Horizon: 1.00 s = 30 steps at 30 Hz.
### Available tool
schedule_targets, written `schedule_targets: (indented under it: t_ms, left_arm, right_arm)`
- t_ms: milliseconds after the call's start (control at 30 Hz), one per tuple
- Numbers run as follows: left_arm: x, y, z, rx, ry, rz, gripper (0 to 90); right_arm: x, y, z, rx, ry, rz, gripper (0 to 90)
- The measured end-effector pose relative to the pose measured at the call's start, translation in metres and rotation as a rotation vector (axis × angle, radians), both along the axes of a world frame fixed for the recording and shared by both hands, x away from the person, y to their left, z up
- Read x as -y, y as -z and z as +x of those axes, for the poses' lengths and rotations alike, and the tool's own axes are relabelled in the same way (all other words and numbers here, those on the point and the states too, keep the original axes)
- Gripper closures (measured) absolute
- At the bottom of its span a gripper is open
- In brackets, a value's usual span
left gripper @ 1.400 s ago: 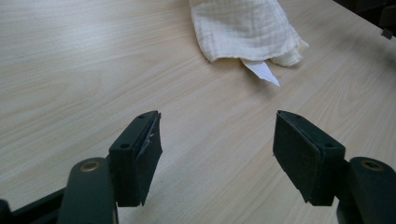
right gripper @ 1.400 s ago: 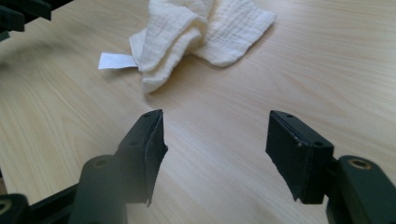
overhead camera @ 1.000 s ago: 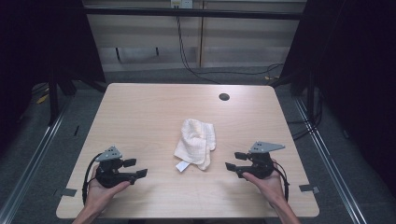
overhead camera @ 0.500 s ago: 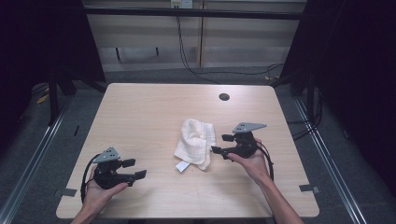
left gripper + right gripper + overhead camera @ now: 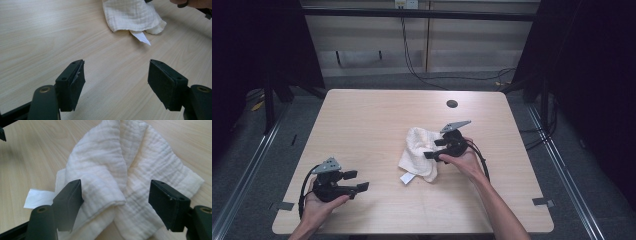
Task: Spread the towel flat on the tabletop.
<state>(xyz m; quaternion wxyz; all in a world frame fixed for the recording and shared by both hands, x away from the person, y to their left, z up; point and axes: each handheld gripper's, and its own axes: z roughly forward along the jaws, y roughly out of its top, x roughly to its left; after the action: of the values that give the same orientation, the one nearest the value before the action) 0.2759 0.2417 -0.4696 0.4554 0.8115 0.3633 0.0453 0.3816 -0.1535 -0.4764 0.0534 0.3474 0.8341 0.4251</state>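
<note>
From the high view, a crumpled cream-white muslin cloth (image 5: 418, 155) with a white sewn-in label lies a little right of the middle of the pale wooden worktop (image 5: 362, 120), well clear of every edge. The right gripper (image 5: 435, 149), black with a grey three-cornered plate on top, sits at the cloth's right side with its fingers over the fabric; those fingers have just been opening and now stand wide. The left gripper (image 5: 357, 181), of the same build, rests in the person's hand near the front left corner of the worktop, well apart from the cloth, its fingers spread. A small dark round hole (image 5: 452, 104) sits near the far edge, towards the right.

In the left gripper view, the two black fingers (image 5: 71, 83) stand wide over bare wood, with nothing between them. The cloth (image 5: 131, 15) lies farther off at the top, its white label (image 5: 141, 37) poking out from under the fold.

In the right gripper view, the fingers (image 5: 68, 202) are wide apart and straddle the bunched folds of the cloth (image 5: 125, 170), not pressing on it. The label (image 5: 38, 197) shows at the left, flat on the worktop.
</note>
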Motion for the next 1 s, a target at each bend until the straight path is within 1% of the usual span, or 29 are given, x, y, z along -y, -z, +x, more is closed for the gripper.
schedule_targets:
  t_ms: [67, 100, 133, 167, 200, 233, 267, 333, 367, 400, 433, 467, 500, 533, 600, 667, 733, 800, 867, 1000]
  left_arm:
    - [0.001, 0.000, -0.001, 0.006, 0.009, 0.005, 29.6]
    - [0.001, 0.000, -0.001, 0.006, 0.009, 0.005, 29.6]
    - [0.001, 0.000, 0.000, 0.007, 0.008, 0.003, 29.6]
    - [0.001, -0.001, 0.000, 0.006, 0.008, 0.005, 29.6]
    - [0.001, -0.001, 0.000, 0.006, 0.008, 0.005, 29.7]
    - [0.001, -0.001, 0.000, 0.007, 0.010, 0.006, 29.7]
    - [0.001, -0.001, -0.001, 0.008, 0.012, 0.007, 29.9]
    - [0.001, -0.001, -0.001, 0.008, 0.012, 0.008, 30.0]
    - [0.001, -0.001, 0.000, 0.007, 0.013, 0.011, 30.2]
    - [0.002, 0.000, 0.000, 0.004, 0.015, 0.014, 30.4]
    - [0.002, 0.000, 0.000, 0.002, 0.014, 0.013, 30.5]
    - [0.002, 0.000, 0.000, 0.002, 0.014, 0.013, 30.6]
    - [0.003, 0.000, 0.000, 0.008, 0.019, 0.019, 30.6]
    - [0.003, 0.000, -0.001, 0.008, 0.021, 0.020, 30.7]
    - [0.004, -0.001, -0.001, 0.011, 0.019, 0.018, 30.9]
    - [0.005, 0.000, -0.001, 0.009, 0.023, 0.023, 31.1]
    - [0.005, 0.000, -0.001, 0.009, 0.023, 0.025, 31.3]
    - [0.008, 0.000, -0.001, 0.005, 0.026, 0.025, 31.5]
    - [0.010, 0.000, 0.000, 0.005, 0.027, 0.027, 31.7]
    - [0.014, -0.001, 0.001, 0.006, 0.035, 0.029, 32.3]
  right_arm:
    - [-0.001, 0.003, 0.003, -0.006, 0.001, 0.016, 24.7]
    - [-0.001, 0.003, 0.003, -0.006, 0.001, 0.016, 24.7]
    - [-0.001, 0.008, 0.008, -0.005, -0.003, 0.017, 23.2]
    - [-0.002, 0.011, 0.010, -0.015, 0.003, 0.006, 24.0]
    - [-0.002, 0.011, 0.010, -0.015, 0.003, 0.006, 24.0]
    - [-0.002, 0.015, 0.012, -0.020, 0.008, -0.012, 23.3]
    - [-0.002, 0.023, 0.015, -0.034, 0.012, -0.029, 24.2]
    - [-0.002, 0.029, 0.016, -0.045, 0.002, -0.031, 26.8]
    - [-0.002, 0.031, 0.016, -0.041, 0.001, -0.029, 27.7]
    - [-0.002, 0.031, 0.016, -0.037, 0.005, -0.026, 30.7]
    - [-0.002, 0.031, 0.016, -0.035, 0.002, -0.031, 37.5]
    - [-0.002, 0.031, 0.016, -0.035, 0.002, -0.031, 37.5]
    - [-0.004, 0.031, 0.014, -0.025, -0.010, -0.032, 48.1]
    - [-0.004, 0.031, 0.013, -0.031, -0.026, -0.027, 53.1]
    - [-0.005, 0.032, 0.011, -0.032, -0.034, -0.009, 61.1]
    - [-0.004, 0.033, 0.007, -0.035, -0.036, 0.003, 66.8]
    - [-0.003, 0.034, 0.004, -0.026, -0.042, 0.008, 71.0]
    - [-0.003, 0.034, 0.001, -0.028, -0.043, 0.009, 73.9]
    - [-0.003, 0.033, -0.002, -0.034, -0.043, 0.003, 75.4]
    - [-0.003, 0.034, -0.009, -0.045, -0.056, 0.022, 77.4]
